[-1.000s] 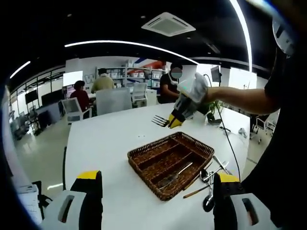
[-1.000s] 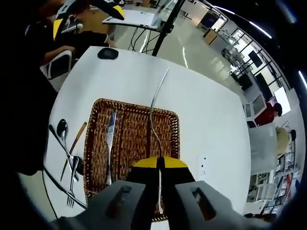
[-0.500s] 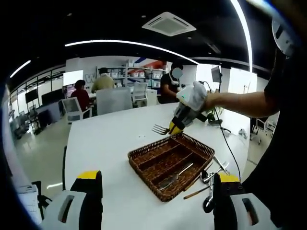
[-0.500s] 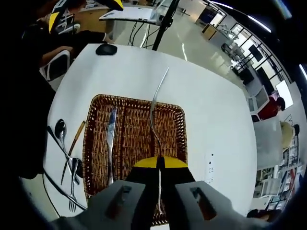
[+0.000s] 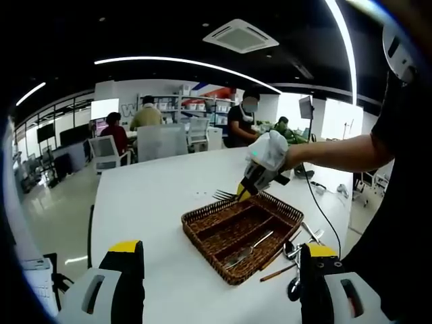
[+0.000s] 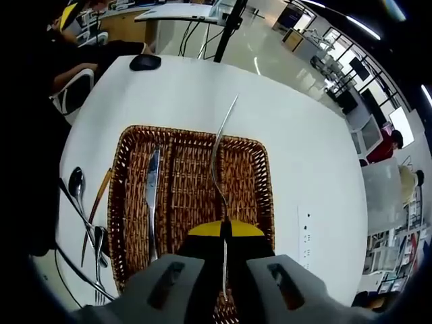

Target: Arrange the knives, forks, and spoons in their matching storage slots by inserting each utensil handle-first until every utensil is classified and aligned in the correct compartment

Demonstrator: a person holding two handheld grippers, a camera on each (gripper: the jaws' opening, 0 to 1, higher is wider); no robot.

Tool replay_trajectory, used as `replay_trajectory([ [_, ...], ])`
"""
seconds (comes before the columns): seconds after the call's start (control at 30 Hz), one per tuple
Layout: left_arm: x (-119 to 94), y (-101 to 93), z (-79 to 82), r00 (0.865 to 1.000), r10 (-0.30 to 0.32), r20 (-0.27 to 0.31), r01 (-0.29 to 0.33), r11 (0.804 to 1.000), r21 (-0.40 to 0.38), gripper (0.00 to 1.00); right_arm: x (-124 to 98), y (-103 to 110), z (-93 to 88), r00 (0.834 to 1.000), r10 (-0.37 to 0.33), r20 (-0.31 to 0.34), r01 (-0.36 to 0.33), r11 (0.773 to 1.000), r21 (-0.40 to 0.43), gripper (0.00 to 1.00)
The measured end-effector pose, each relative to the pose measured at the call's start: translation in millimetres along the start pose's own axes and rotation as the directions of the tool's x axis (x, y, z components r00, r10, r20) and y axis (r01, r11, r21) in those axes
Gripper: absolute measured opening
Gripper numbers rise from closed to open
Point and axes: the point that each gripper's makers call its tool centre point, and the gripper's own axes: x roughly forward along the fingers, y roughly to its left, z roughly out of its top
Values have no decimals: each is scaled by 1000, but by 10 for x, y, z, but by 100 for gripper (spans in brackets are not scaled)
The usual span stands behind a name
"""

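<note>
A brown wicker tray (image 6: 264, 192) with long slots lies on the white table (image 6: 297, 142). One knife (image 6: 152, 199) rests in its left slot. My right gripper (image 6: 225, 231) is shut on a silver fork (image 6: 217, 152), whose handle points away over the tray's middle slot. In the left gripper view the tray (image 5: 186, 221) sits ahead, and the right gripper (image 5: 244, 189) hovers just above its far edge, fork tines (image 5: 225, 196) sticking out left. My left gripper (image 5: 223, 283) stands wide open, low and in front of the tray, holding nothing.
Loose spoons, a fork and a wooden-handled piece (image 6: 84, 219) lie on the table beside the tray, also seen as a heap of cutlery (image 5: 297, 250). A black mouse (image 6: 145, 62) sits at the far end. A cable (image 5: 318, 199) crosses the table. People sit at desks behind.
The right gripper with the fork has come down and closer to the tray, from well above it to just over its far edge. The left gripper has stayed open and still.
</note>
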Motion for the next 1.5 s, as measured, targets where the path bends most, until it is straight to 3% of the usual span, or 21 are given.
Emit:
replay_trajectory([
  [1.13, -27, 66, -80, 1000, 11, -21, -11, 1000, -6, 100, 723, 165, -217, 996, 34, -86, -30, 999, 45, 0],
  [1.5, -65, 101, -121, 999, 18, -33, -18, 1000, -9, 100, 869, 212, -272, 989, 15, -144, -15, 1000, -3, 0],
])
